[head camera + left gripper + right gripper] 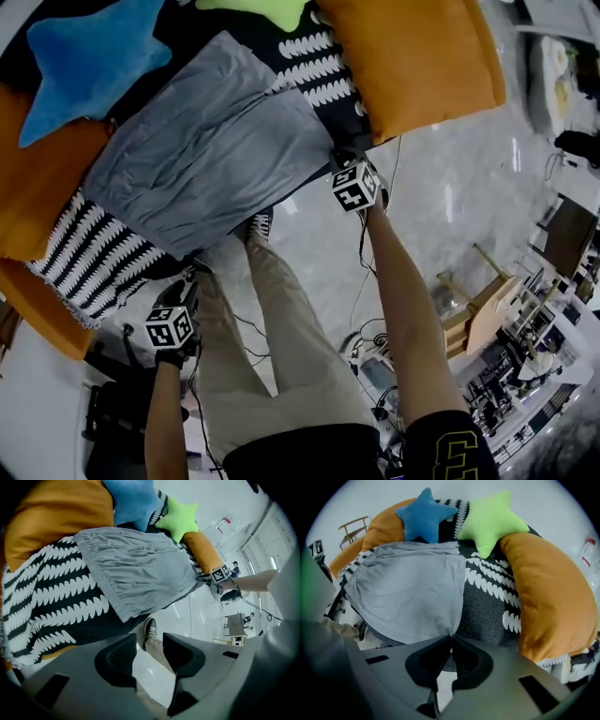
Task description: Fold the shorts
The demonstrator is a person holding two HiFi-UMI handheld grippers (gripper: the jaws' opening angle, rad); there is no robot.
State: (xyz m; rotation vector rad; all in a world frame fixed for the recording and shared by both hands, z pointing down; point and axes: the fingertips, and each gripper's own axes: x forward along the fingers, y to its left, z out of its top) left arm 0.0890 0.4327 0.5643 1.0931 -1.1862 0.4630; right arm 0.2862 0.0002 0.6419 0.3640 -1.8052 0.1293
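Across the upper middle of the head view, the grey shorts [211,150] lie spread flat on a black-and-white patterned cushion [94,253], with their lower edge running along the cushion's near rim, just above the pale floor [450,187]. An orange bolster [422,56] sits at the upper right, a blue star pillow [89,56] at the upper left, and a green star pillow [492,520] beyond the shorts. The right gripper [451,639] has its jaws pressed together on the very tip of the shorts' lower-right corner, where the fabric narrows to a point between the pads. The left gripper [149,639] stands partly open and holds nothing. Only a shoe [149,629] and the floor show through its gap, and the shorts' lower-left corner lies a little above and apart from it. The fold looks barely begun. The main risk is the thinness of the right-hand grip, since so small a pinch could slip out once the cloth takes weight. If the right side lifts before the left has hold, the shorts will probably drag askew or slide off the rim. The left jaws could also catch the cushion cover along with the hem, because that corner rests directly on it.
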